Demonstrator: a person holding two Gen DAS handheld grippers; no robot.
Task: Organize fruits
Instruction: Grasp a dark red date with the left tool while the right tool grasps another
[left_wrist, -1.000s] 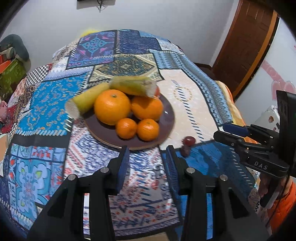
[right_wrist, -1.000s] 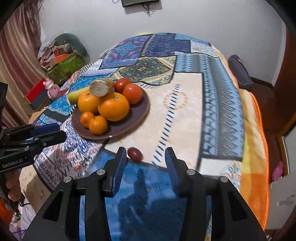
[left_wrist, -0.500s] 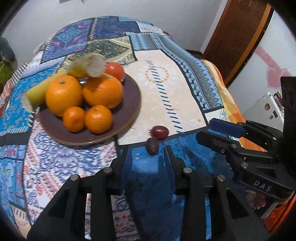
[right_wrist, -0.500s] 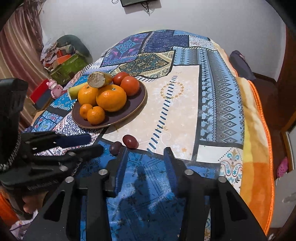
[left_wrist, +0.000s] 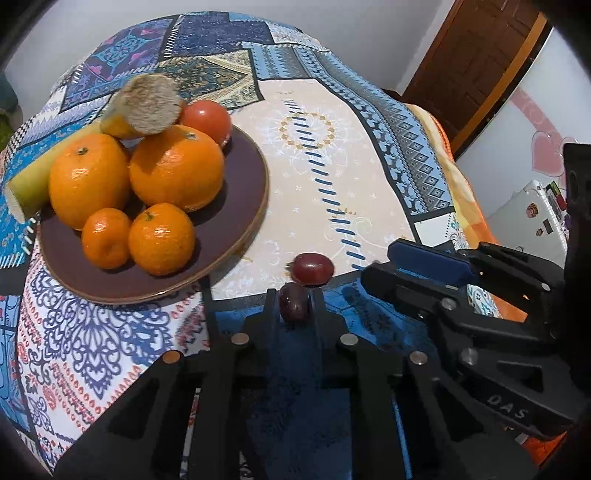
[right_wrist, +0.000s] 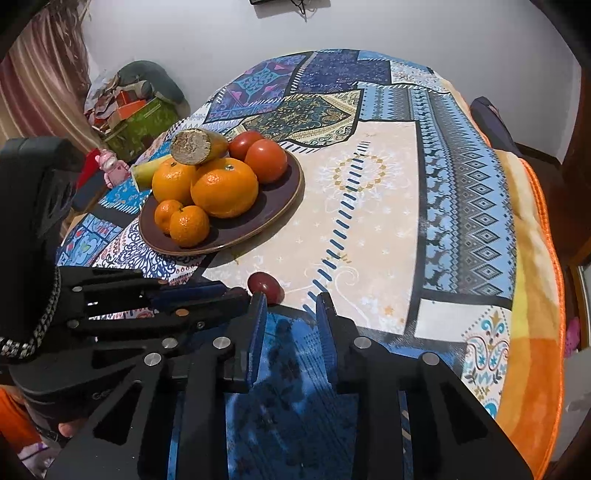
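Dark grape (left_wrist: 293, 305) clamped in left tool (left_wrist: 294, 301) (right tool (right_wrist: 290, 314) nearly together, empty).

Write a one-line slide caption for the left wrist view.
Left gripper shut on a dark grape beside a second grape, near the brown plate of oranges.

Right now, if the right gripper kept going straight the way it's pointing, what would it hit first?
Probably the tablecloth. The right gripper points down at bare cloth, nothing between its fingers. The loose red grape sits just left of that line, though depth is unclear.
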